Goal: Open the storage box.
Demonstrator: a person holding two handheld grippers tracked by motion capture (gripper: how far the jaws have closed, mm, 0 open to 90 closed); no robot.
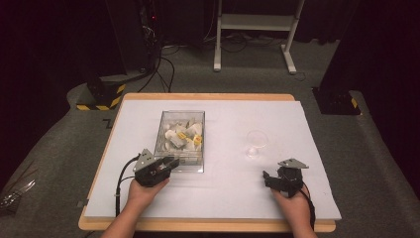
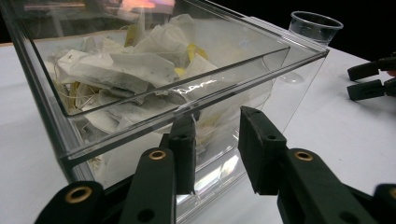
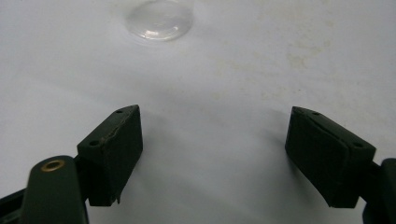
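1. Clear plastic box [image 1: 181, 140], full of tea bags [image 1: 183, 135], stands left of the middle of the white table [image 1: 228, 193]; its near corner is right in front of my left gripper [image 1: 166, 166].
2. My left gripper [image 2: 217, 140] straddles that near corner: 1 jaw sits against the wall and the other stands just off it on the outside. The gap between the jaws is narrow, but I cannot tell whether both pads already press the plastic.
3. Further out, a clear plastic cup [image 1: 256, 141] stands upright to the right of the box, well apart from it. In the left gripper view the cup [image 2: 315, 28] rises behind the box's far corner.
4. My right gripper [image 1: 270, 179] rests low near the table's right front with its jaws spread wide and nothing between them. In the right gripper view the cup [image 3: 159, 18] lies ahead of it.
5. As I judge it, I am at the step of steadying the box, before any bag goes to the cup.
6. Next I would need a firm pinch on the wall, so the box will not slide, then bring the right gripper over the open top to pick 1 bag.
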